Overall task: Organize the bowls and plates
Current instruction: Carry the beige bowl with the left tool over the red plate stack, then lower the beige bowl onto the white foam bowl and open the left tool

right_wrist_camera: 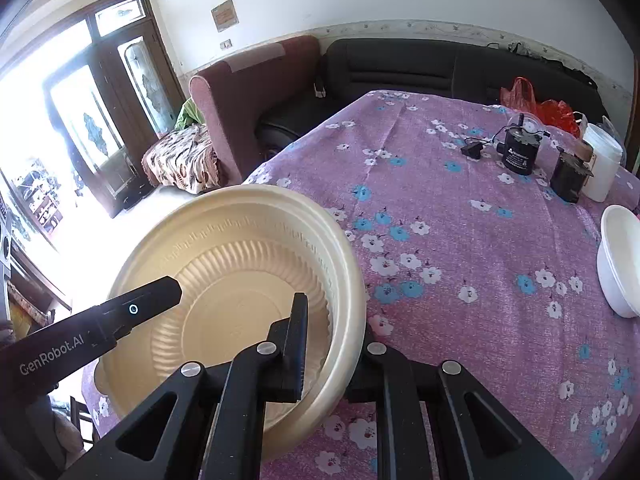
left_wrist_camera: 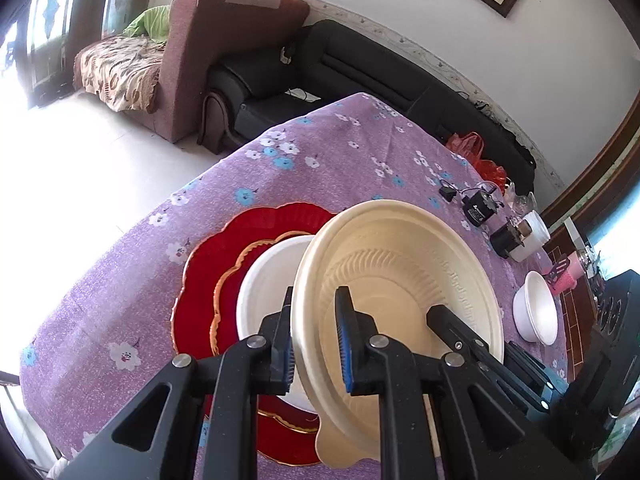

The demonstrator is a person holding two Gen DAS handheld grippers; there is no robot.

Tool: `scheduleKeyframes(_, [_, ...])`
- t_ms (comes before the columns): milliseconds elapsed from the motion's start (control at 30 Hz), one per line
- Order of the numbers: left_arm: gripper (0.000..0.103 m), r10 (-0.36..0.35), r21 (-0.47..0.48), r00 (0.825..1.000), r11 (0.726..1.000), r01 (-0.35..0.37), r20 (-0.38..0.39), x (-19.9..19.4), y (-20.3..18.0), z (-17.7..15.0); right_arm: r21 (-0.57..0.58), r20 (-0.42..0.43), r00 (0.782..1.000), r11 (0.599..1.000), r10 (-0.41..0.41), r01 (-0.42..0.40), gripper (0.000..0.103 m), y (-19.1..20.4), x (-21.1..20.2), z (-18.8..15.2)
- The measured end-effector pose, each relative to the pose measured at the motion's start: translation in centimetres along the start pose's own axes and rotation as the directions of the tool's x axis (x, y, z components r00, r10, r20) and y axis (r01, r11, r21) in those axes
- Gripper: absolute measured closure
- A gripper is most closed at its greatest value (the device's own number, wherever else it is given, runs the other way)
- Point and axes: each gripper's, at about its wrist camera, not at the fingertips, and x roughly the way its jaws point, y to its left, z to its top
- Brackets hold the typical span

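Observation:
A cream ribbed bowl (left_wrist_camera: 400, 280) is held tilted above a white bowl (left_wrist_camera: 264, 288) that sits on a red scalloped plate (left_wrist_camera: 216, 264) with a gold rim. My left gripper (left_wrist_camera: 316, 344) straddles the cream bowl's near rim, one finger inside and one outside, with a small gap at the pads. My right gripper (right_wrist_camera: 332, 344) straddles the opposite rim of the cream bowl (right_wrist_camera: 240, 280); its right finger is hidden behind the wall. The other gripper's finger (right_wrist_camera: 132, 308) reaches into the bowl.
A second white bowl (left_wrist_camera: 536, 308) stands at the right on the purple flowered tablecloth (left_wrist_camera: 320, 160); it also shows in the right wrist view (right_wrist_camera: 620, 260). Black pump parts (right_wrist_camera: 520, 152), a white cup (right_wrist_camera: 600, 160) and a red bag (right_wrist_camera: 536, 104) sit at the far edge. Sofas stand beyond.

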Motion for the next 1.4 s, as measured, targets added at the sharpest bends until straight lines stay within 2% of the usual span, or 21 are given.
scheduleKeyframes(300, [0.088,0.037,-0.013,0.999,0.999,-0.038,-0.026,1.8,1.6,-0.1,-0.05,-0.039,0.999,0.998,-0.034,0.032,0.088,1.3,2.5,-0.1])
scheduleKeyframes(433, [0.088,0.051,0.002,0.999,0.999,-0.051,-0.013,1.8,1.5,-0.1,-0.071,-0.028,0.998,0.996,-0.06,0.058,0.088,1.7,2.8,-0.2])
scheduleKeyframes(600, [0.085,0.063,-0.001,0.998,0.998,-0.063,-0.003,1.1,1.8,0.0,-0.077,-0.03,0.998,0.996,-0.052,0.049,0.088,1.8,3.2,-0.1])
scheduleKeyframes(633, [0.08,0.074,0.002,0.997,0.997,-0.074,0.004,0.9,1.7,0.0,-0.081,-0.027,0.998,0.995,-0.056,0.054,0.088,1.9,3.2,-0.2])
scheduleKeyframes(667, [0.068,0.092,0.004,0.996,0.996,-0.092,0.014,0.6,1.7,0.0,-0.088,-0.026,0.998,0.994,-0.063,0.06,0.088,2.0,3.2,-0.2])
scheduleKeyframes(733, [0.05,0.112,-0.001,0.993,0.994,-0.112,0.043,-0.2,1.9,0.1,-0.108,-0.026,0.996,0.991,-0.085,0.081,0.088,2.3,3.5,-0.4])
scheduleKeyframes(1000, [0.049,0.091,-0.041,0.991,0.995,-0.087,0.096,-2.5,3.1,0.8,-0.084,-0.037,0.997,0.994,-0.073,0.07,0.087,1.9,3.9,-0.4])
scheduleKeyframes(1067, [0.049,0.086,-0.044,0.991,0.996,-0.081,0.105,-2.8,3.1,0.8,-0.057,-0.038,0.998,0.998,-0.04,0.038,0.08,1.5,3.8,-0.3])
scheduleKeyframes(1133, [0.049,0.083,-0.044,0.99,0.996,-0.078,0.117,-3.3,3.1,0.8,-0.02,-0.026,1.0,1.0,0.002,-0.003,0.053,1.0,3.5,-0.1])
scheduleKeyframes(1200, [0.048,0.083,-0.045,0.988,0.996,-0.078,0.133,-3.8,3.1,0.8,-0.002,0.006,1.0,1.0,0.013,-0.013,0.042,0.9,2.8,0.0])
scheduleKeyframes(1400, [0.036,0.127,-0.024,0.967,0.992,-0.125,0.222,-5.9,2.5,0.6,0.015,0.074,0.997,1.0,0.011,-0.012,0.042,0.7,0.4,0.6])
